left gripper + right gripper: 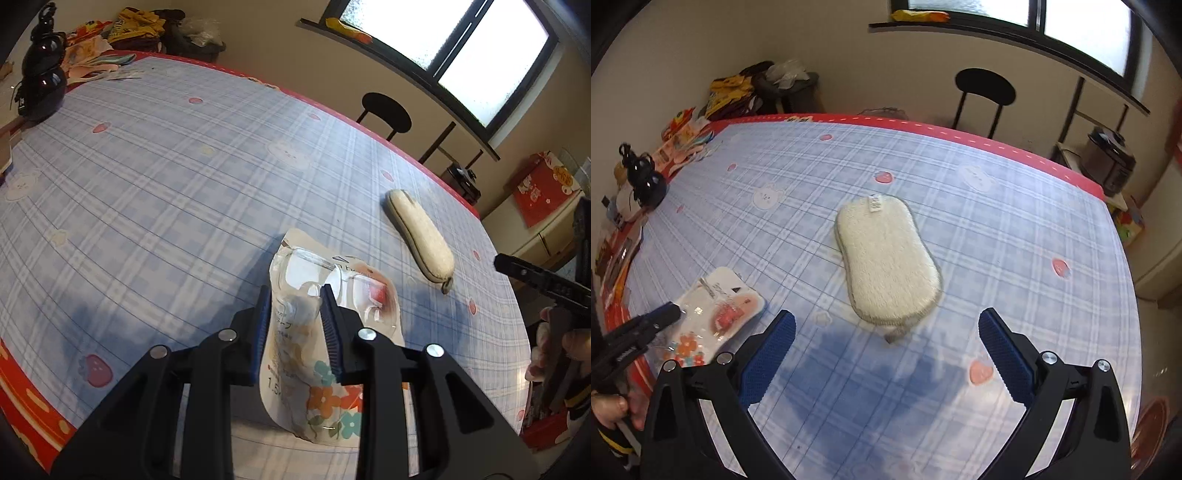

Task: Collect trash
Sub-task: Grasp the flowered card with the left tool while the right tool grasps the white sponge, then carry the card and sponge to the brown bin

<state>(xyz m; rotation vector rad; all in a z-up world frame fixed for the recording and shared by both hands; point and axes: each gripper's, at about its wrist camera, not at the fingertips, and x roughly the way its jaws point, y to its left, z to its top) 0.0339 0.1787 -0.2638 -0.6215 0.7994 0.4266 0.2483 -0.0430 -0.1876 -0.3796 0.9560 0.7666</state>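
Here, sponge [886, 262] mid-table [1015, 221], clear around.

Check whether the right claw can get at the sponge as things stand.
Probably yes: the right claw is open, with the sponge lying flat just ahead on the table, and nothing lies between them.

I'm looking at a surface [997, 229] covered by a pale blue plaid cloth with small strawberries and white bear faces printed on it, and a red border along its edges. A cream, oblong scrubbing pad [886, 262] with a grey rim lies flat near the middle. A crinkled plastic package [720, 310] printed with flowers sits apart from it. At the far corner I see a black gourd-shaped bottle [642, 177] and a heap of colourful packets [683, 136].
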